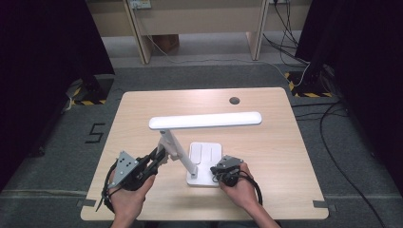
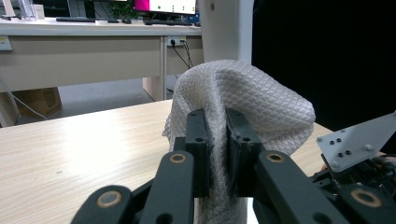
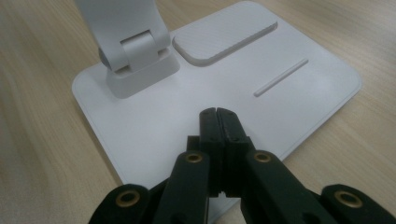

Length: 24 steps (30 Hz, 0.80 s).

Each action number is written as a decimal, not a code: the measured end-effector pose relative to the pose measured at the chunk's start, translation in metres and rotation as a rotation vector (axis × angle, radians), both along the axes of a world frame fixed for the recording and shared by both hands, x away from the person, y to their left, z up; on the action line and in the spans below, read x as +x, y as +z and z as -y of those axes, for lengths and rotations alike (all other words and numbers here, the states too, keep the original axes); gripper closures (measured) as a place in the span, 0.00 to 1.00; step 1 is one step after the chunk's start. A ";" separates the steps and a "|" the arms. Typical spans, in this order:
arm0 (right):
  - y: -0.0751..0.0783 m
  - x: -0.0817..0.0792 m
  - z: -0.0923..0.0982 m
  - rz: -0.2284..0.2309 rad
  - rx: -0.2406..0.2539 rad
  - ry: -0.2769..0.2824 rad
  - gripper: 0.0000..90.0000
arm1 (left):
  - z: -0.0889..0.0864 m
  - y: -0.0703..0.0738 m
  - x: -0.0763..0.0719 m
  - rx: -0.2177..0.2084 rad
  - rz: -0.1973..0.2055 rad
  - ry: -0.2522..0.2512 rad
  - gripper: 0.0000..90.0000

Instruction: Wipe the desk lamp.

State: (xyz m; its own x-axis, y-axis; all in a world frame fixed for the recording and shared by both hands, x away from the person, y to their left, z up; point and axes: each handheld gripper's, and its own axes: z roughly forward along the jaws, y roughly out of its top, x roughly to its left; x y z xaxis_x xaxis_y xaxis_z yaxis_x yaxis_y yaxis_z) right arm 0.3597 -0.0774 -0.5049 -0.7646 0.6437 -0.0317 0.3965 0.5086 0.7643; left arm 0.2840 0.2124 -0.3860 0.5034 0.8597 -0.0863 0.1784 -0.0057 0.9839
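Left claw [image 2: 217, 140] pinches white cloth [image 2: 243, 102] beside lamp arm [image 1: 178, 153]; right claw [image 3: 218, 114] closed, empty, over lamp base [image 3: 140, 121] edge.

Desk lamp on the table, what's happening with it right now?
A person works on a white desk lamp with a claw in each hand. The left claw is shut on a white quilted cloth, held up against the lamp's arm, apparently to wipe it. The right claw, shut with nothing in it, is over the lamp's base, possibly steadying it.
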 end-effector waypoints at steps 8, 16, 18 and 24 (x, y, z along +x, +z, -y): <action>0.000 0.000 0.000 -0.002 0.000 -0.001 1.00 | 0.001 -0.002 0.000 0.016 0.002 -0.010 0.90; 0.000 0.000 0.000 -0.002 -0.001 -0.001 1.00 | 0.004 -0.006 -0.001 0.031 0.001 -0.017 0.90; 0.000 0.000 0.000 -0.002 0.000 0.000 1.00 | 0.004 -0.007 -0.001 0.031 0.000 -0.018 0.90; 0.000 0.000 0.000 -0.001 -0.002 -0.002 1.00 | 0.006 -0.010 -0.001 0.037 -0.004 -0.028 0.90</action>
State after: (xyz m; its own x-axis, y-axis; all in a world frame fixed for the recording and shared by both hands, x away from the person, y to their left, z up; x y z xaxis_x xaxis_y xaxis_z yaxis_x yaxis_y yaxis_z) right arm 0.3596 -0.0771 -0.5048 -0.7631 0.6454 -0.0323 0.3982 0.5089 0.7632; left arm 0.2832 0.2060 -0.3956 0.5267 0.8481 -0.0568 0.1818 -0.0472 0.9822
